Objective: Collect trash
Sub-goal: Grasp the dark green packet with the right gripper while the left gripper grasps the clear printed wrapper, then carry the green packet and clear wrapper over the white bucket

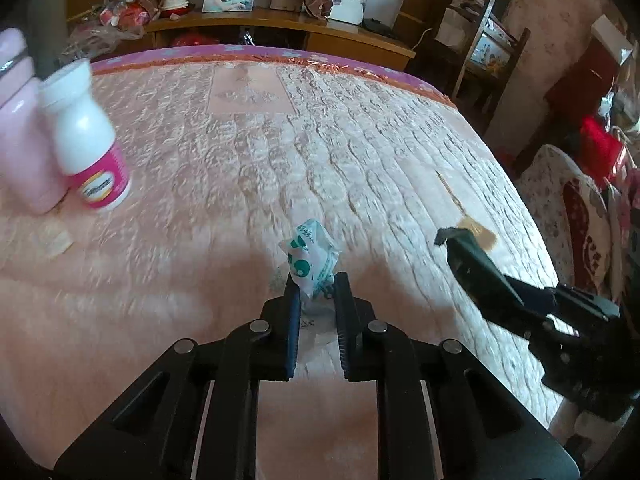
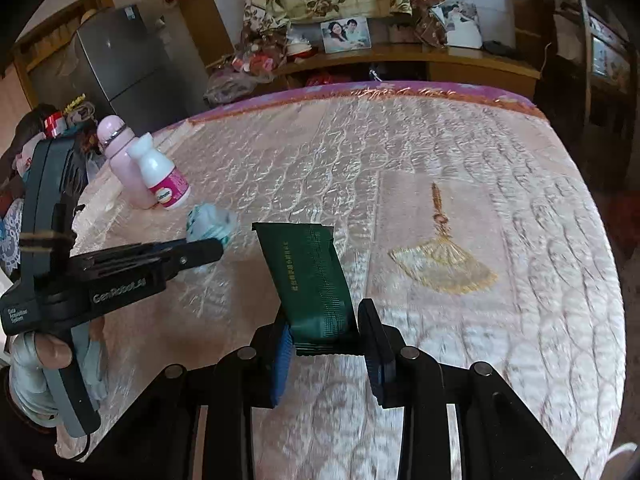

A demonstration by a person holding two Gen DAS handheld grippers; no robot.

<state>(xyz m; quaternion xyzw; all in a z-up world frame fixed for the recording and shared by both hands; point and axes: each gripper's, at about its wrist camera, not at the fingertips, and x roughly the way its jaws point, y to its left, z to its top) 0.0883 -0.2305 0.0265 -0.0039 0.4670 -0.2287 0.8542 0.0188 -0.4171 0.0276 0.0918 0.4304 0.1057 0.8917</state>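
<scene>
My left gripper [image 1: 316, 288] is shut on a crumpled white and green wrapper [image 1: 310, 258], held just above the pink tablecloth [image 1: 240, 152]. The wrapper also shows in the right wrist view [image 2: 210, 222], at the tips of the left gripper [image 2: 216, 250]. My right gripper [image 2: 324, 334] is shut on a dark green sachet [image 2: 308, 276] that stands up between its fingers. In the left wrist view the right gripper [image 1: 452, 238] reaches in from the right; the sachet is hidden there.
A white and pink pill bottle [image 1: 86, 136] and a pink flask [image 1: 20, 140] stand at the table's left; both also show in the right wrist view, bottle [image 2: 160, 174] and flask [image 2: 120, 156]. A wooden shelf [image 2: 420, 58] with framed photos stands behind the table. A refrigerator [image 2: 124, 64] is at far left.
</scene>
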